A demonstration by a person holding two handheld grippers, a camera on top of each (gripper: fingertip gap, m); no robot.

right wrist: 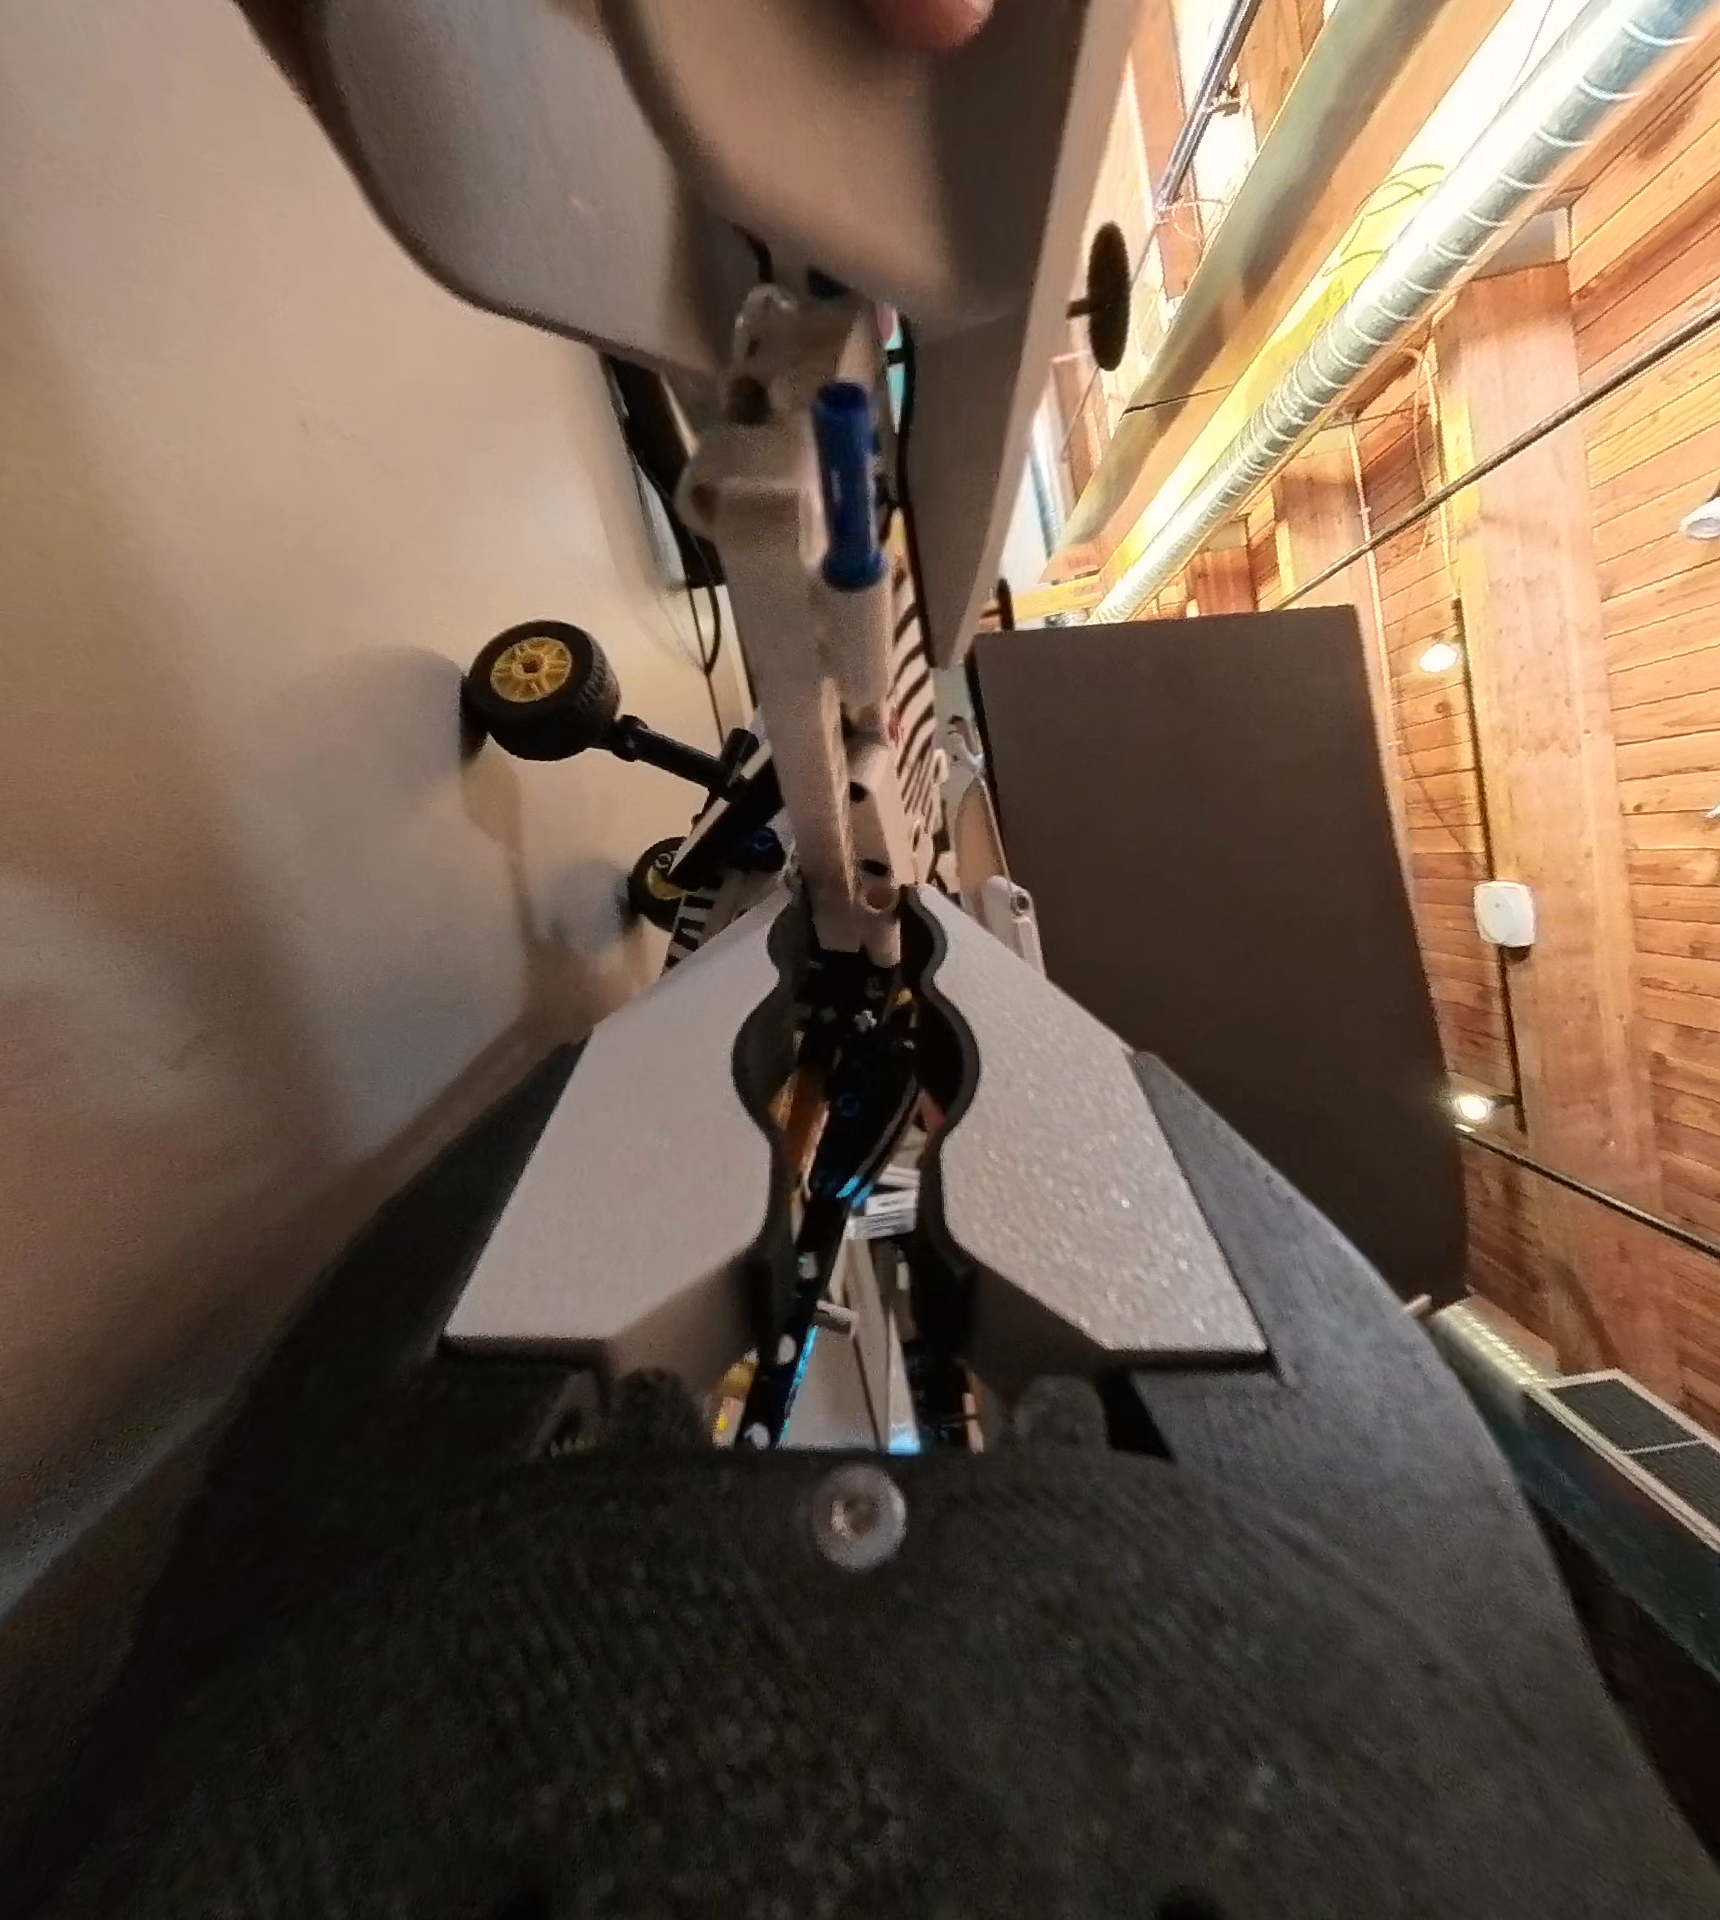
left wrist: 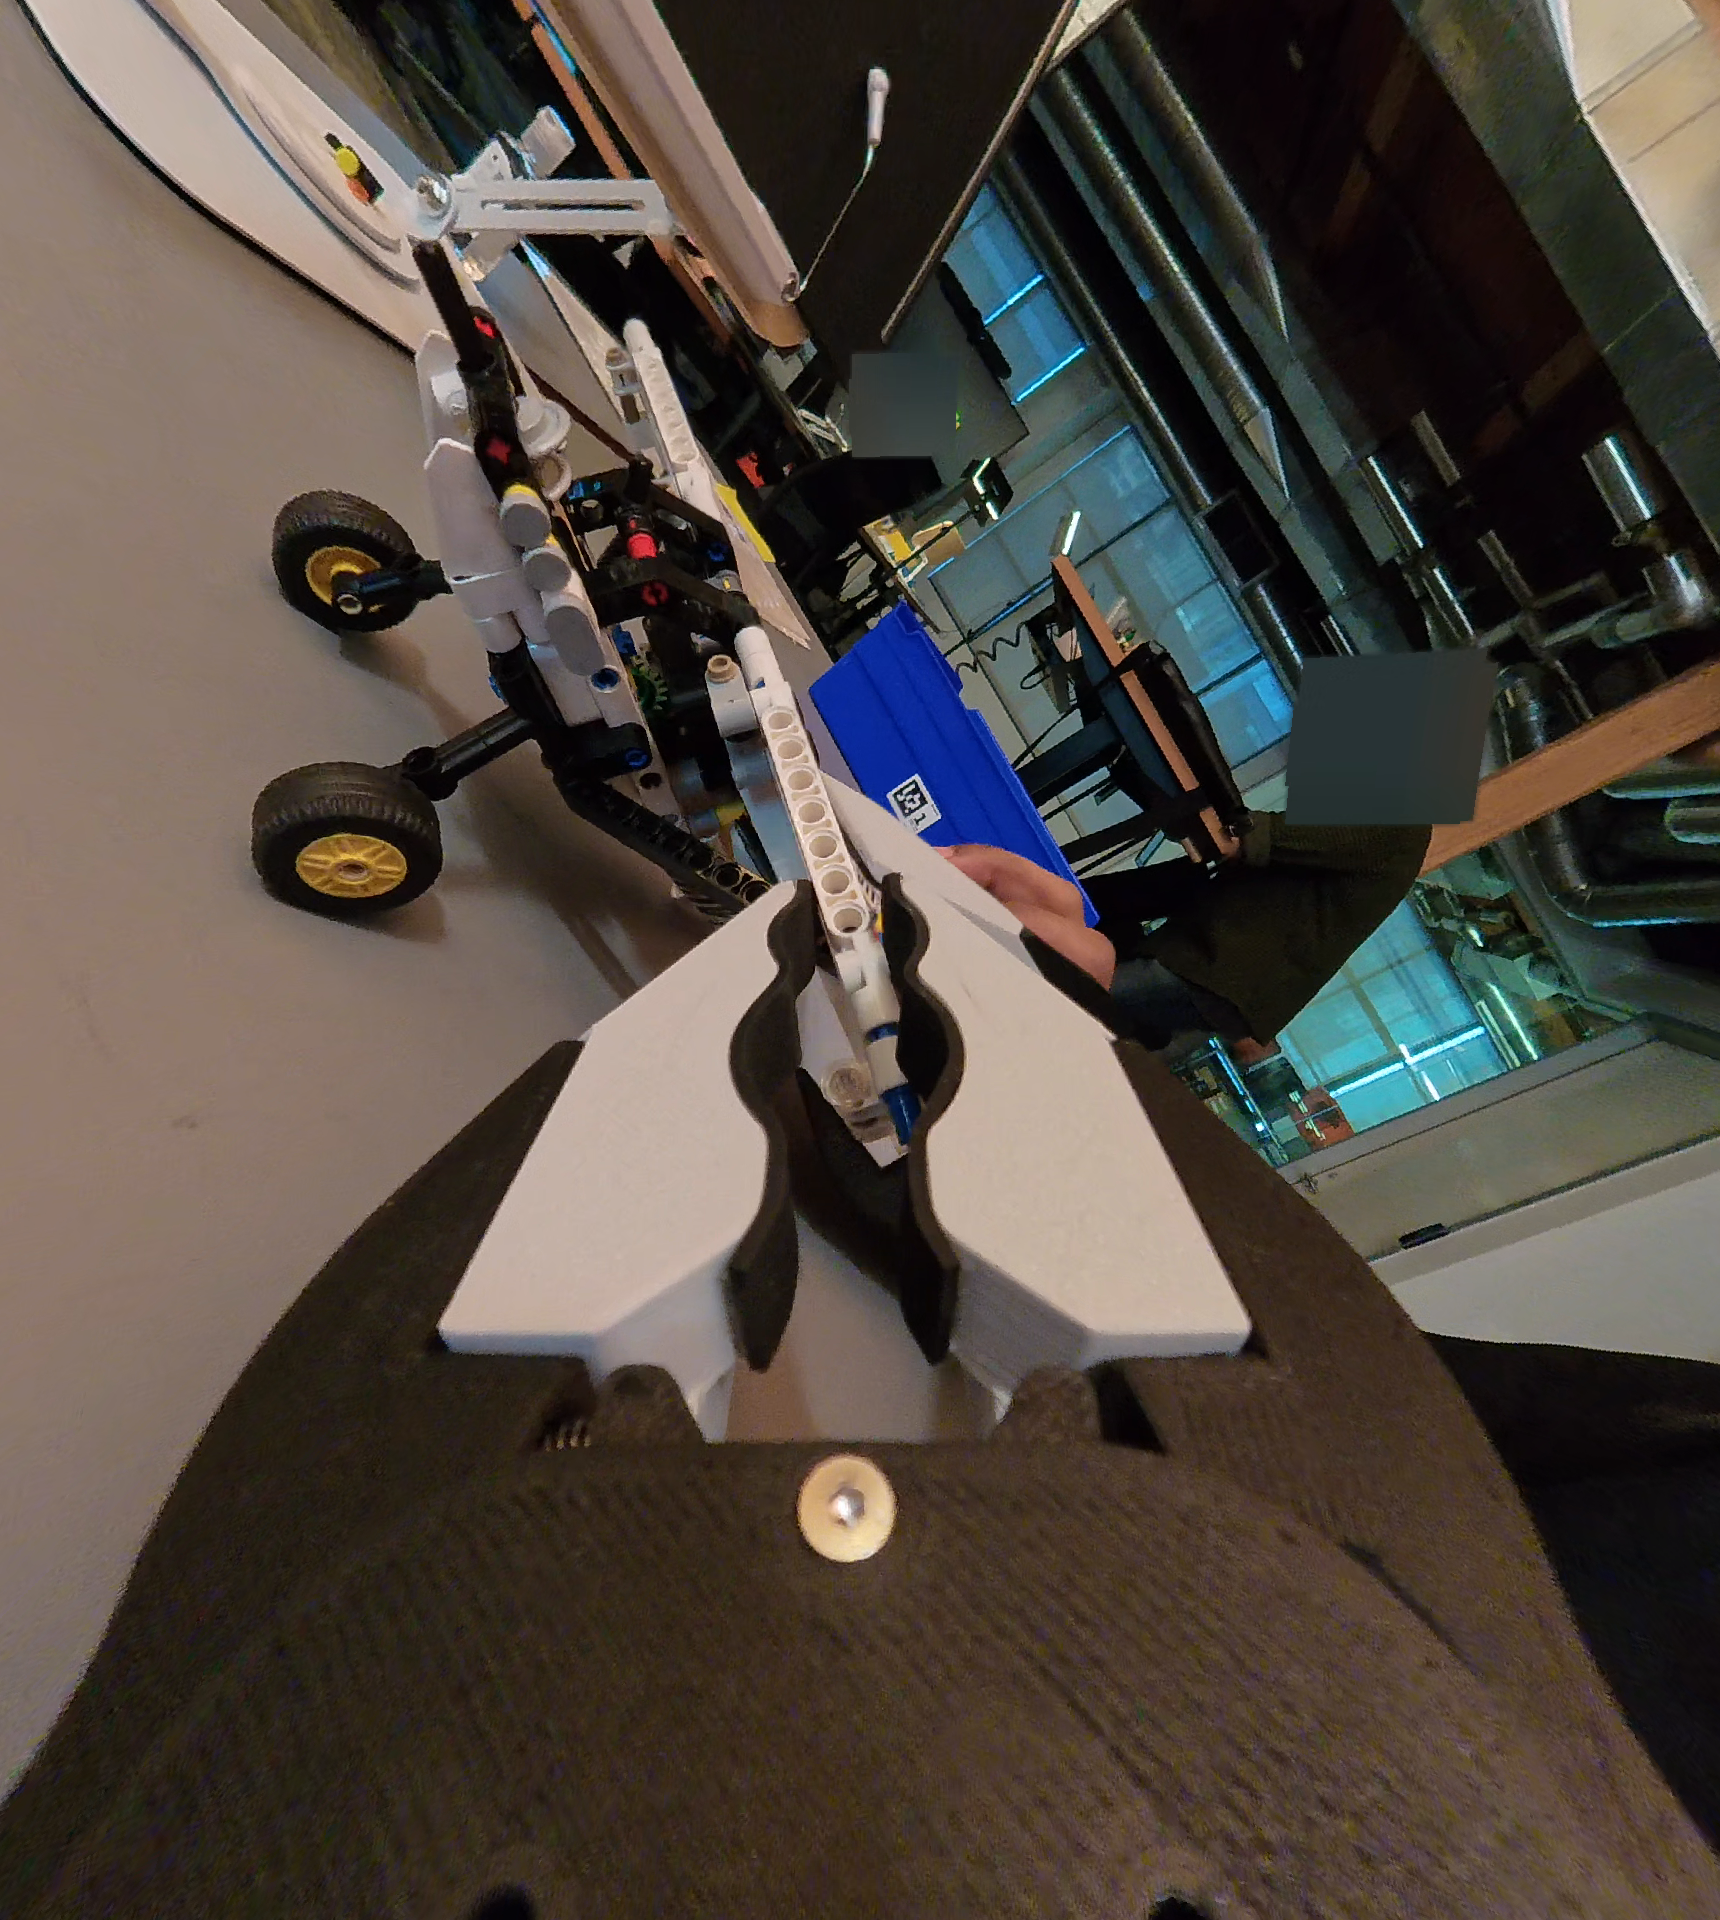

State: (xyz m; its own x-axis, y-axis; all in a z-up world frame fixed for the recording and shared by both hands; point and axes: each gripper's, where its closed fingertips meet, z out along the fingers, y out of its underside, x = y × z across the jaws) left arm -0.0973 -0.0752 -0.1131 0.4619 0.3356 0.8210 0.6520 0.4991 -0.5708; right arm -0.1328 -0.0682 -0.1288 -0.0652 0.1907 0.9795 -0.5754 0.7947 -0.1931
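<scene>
The left tool (left wrist: 840,914) is pinched on the end of a long white plastic beam pierced with a row of round holes (left wrist: 806,800), its dark wavy pads (left wrist: 783,935) pressing the beam's sides close to where a small blue pin (left wrist: 900,1107) sticks out; gripping at the tip seems to leave the rest of the beam free. The right tool (right wrist: 851,914) is likewise closed on the same beam farther along (right wrist: 814,769), near where it joins the model's dark frame, so the two tools appear to brace the part from both ends. The beam belongs to a toy vehicle built of white, black and grey plastic construction pieces (left wrist: 565,582), which rests on the pale grey surface (left wrist: 108,1039) on black rubber wheels with yellow hubs (left wrist: 347,840), well in from the surface's far edge. A slotted white strut (left wrist: 544,203) rises from its top, and red and blue pins dot the frame. Behind it a person's hand (left wrist: 1032,894) shows beside a blue ribbed plastic bin (left wrist: 939,748) bearing a small printed marker.
</scene>
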